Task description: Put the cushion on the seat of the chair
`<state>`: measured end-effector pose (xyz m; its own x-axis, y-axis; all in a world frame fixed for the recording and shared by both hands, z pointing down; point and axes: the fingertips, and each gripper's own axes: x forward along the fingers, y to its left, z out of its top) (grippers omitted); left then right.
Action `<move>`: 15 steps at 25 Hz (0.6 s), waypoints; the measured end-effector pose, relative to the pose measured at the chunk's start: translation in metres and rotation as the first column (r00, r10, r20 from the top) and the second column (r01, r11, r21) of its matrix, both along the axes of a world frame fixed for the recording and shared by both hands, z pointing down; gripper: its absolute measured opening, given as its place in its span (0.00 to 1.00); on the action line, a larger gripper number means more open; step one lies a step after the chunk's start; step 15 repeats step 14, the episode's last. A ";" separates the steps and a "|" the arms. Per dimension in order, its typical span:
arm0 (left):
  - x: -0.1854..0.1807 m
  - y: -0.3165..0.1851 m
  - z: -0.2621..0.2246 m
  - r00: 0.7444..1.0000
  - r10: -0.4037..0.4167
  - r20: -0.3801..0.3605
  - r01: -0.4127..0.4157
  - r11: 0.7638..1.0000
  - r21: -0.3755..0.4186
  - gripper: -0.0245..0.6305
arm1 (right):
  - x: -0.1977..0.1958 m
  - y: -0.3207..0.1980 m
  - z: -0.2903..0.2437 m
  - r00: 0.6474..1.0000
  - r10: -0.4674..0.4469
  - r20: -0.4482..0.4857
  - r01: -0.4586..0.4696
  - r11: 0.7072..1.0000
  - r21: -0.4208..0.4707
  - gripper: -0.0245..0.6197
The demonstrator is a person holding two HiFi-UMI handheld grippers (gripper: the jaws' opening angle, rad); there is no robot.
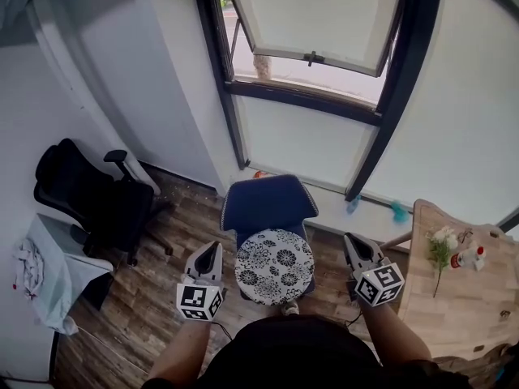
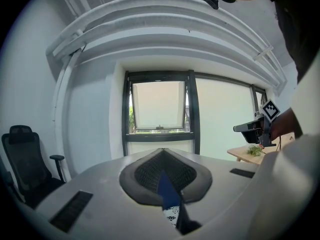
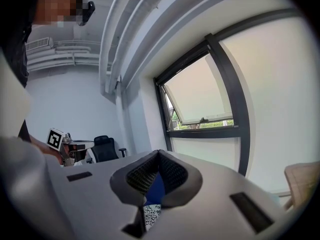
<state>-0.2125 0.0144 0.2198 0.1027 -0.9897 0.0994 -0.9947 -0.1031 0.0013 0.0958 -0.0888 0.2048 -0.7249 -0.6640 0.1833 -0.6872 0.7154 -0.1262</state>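
The round black-and-white floral cushion (image 1: 274, 264) lies flat on the seat of the blue padded chair (image 1: 268, 203). Our left gripper (image 1: 209, 250) and right gripper (image 1: 354, 241) flank it, both pressed together on nothing. It looks light and soft, so we would pinch it at opposite rims.

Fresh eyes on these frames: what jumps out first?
The round black-and-white patterned cushion lies on the seat of the blue chair, centre of the head view, below the tilted-open window. The left gripper and right gripper flank it, both shut and holding nothing. A black office chair stands at far left, a wooden table with flowers at right.
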 end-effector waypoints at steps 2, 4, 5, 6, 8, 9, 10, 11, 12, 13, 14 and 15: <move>-0.002 0.001 -0.001 1.000 -0.002 0.002 0.002 1.000 0.003 0.04 | 0.000 -0.001 0.000 1.000 0.014 0.004 -0.014 1.000 0.008 0.08; -0.005 0.002 -0.001 1.000 -0.005 0.001 0.005 1.000 0.002 0.04 | 0.000 -0.001 0.002 1.000 0.027 0.004 -0.027 1.000 0.013 0.08; -0.006 0.003 -0.001 1.000 -0.007 0.000 0.007 1.000 0.000 0.04 | 0.000 0.000 0.002 1.000 0.030 0.004 -0.030 0.999 0.012 0.08; -0.008 0.004 -0.001 1.000 -0.007 0.001 0.007 1.000 -0.001 0.04 | 0.000 0.001 0.003 0.999 0.033 0.005 -0.033 0.999 0.011 0.08; -0.010 0.006 -0.001 1.000 -0.004 0.003 0.004 1.000 -0.002 0.04 | -0.002 0.003 0.003 0.999 0.036 0.004 -0.036 0.999 0.010 0.08; -0.011 0.007 -0.001 1.000 0.001 0.005 -0.001 1.000 -0.001 0.04 | -0.004 0.004 0.003 0.999 0.037 0.004 -0.037 0.999 0.012 0.08; -0.011 0.008 -0.002 1.000 0.006 0.007 -0.006 1.000 0.001 0.04 | -0.005 0.005 0.002 0.999 0.038 0.003 -0.038 0.999 0.014 0.08; -0.011 0.008 -0.003 1.000 0.011 0.009 -0.011 1.000 0.004 0.04 | -0.006 0.005 0.002 0.999 0.041 0.001 -0.041 0.999 0.018 0.08; -0.012 0.009 -0.004 1.000 0.015 0.011 -0.015 1.000 0.008 0.04 | -0.007 0.005 0.002 0.999 0.044 -0.002 -0.044 0.999 0.023 0.08; -0.012 0.009 -0.006 1.000 0.018 0.013 -0.018 1.000 0.012 0.04 | -0.008 0.004 0.001 0.999 0.047 -0.005 -0.047 0.998 0.028 0.08; -0.013 0.009 -0.007 1.000 0.022 0.015 -0.022 1.000 0.017 0.04 | -0.009 0.003 0.000 0.999 0.051 -0.009 -0.050 0.998 0.034 0.08; -0.013 0.009 -0.007 1.000 0.022 0.015 -0.022 1.000 0.017 0.04 | -0.009 0.003 0.000 0.999 0.051 -0.009 -0.050 0.998 0.034 0.08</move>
